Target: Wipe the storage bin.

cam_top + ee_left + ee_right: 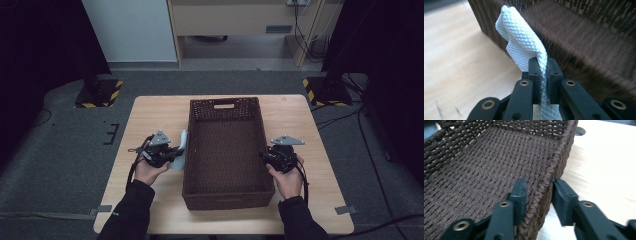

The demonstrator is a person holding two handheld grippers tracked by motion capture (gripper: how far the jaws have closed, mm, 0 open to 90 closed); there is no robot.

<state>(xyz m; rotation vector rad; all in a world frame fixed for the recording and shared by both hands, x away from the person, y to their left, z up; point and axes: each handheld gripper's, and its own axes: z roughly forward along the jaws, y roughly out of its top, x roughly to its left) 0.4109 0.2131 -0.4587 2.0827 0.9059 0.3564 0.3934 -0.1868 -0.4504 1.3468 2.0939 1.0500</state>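
Observation:
A dark brown woven basket (227, 200) sits in the middle of the wooden table (150, 115), with nothing inside it. My left gripper (176, 151) is just left of the basket's left wall, shut on a white textured cloth (183, 141). In the left gripper view the cloth (524, 42) stands up from between the pressed jaws of the left gripper (543, 62), close to the basket wall (586, 37). My right gripper (264, 156) is at the basket's right wall. In its own view the right gripper (539, 185) straddles the rim (560, 150): one jaw inside, one outside with a gap, so it is open.
Bare tabletop lies left of the cloth and right of the basket (604, 157). The basket has a handle cut-out (224, 105) in its far wall. Beyond the table are two stands with yellow-black striped bases (100, 93) (325, 90) and floor cables.

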